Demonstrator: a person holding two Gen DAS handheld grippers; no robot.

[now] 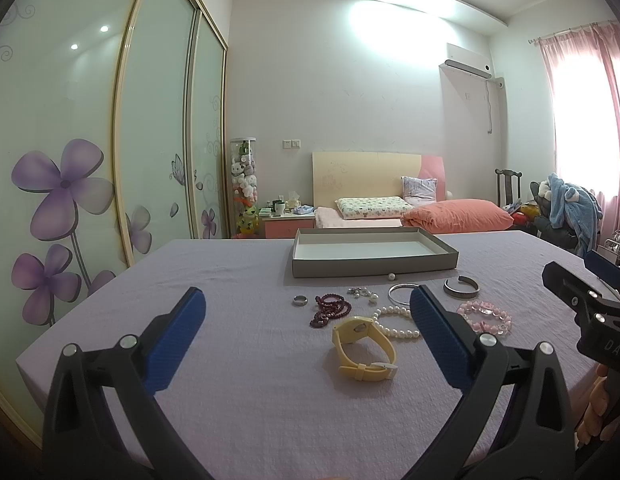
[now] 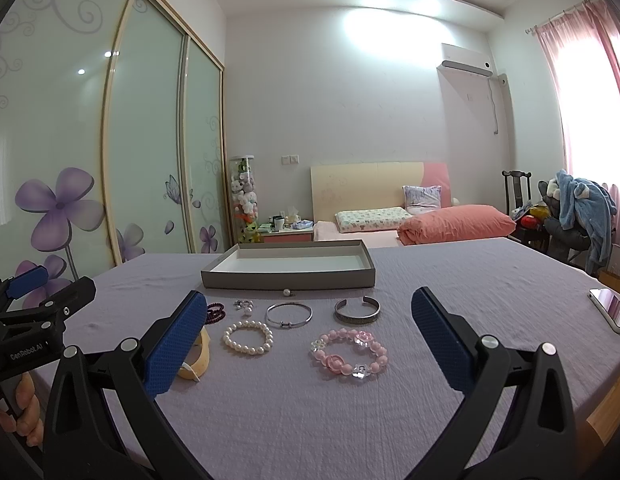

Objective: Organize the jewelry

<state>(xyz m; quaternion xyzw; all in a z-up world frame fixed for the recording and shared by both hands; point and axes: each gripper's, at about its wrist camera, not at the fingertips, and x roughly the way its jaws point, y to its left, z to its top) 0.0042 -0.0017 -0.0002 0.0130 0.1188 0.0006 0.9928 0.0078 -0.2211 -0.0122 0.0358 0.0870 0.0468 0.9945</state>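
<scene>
Room bright for you, daylight from window [image 1: 582,120] at 3 o'clock, blown out through pink curtain [image 2: 550,92]. Ceiling glare patch [image 2: 386,28] at 12. Soft shadows on desk [image 2: 310,420]. Fisheye bends wardrobe doors [image 1: 70,120] at 9; corners vignetted black.

A table covered in lilac cloth [image 2: 310,412] filled the lower half of both views. A grey tray [image 2: 288,276] sat at its far middle, a loose pearl [image 2: 287,291] just before it. Nearer lay a silver bangle [image 2: 289,314], a cuff [image 2: 357,311], a pearl bracelet [image 2: 248,338] and a pink bead bracelet [image 2: 349,354]. In the left view's centre lay a yellow watch [image 1: 364,348], dark red beads [image 1: 330,310] and a ring [image 1: 300,300]. A phone [image 2: 612,310] lay at the right edge.
</scene>
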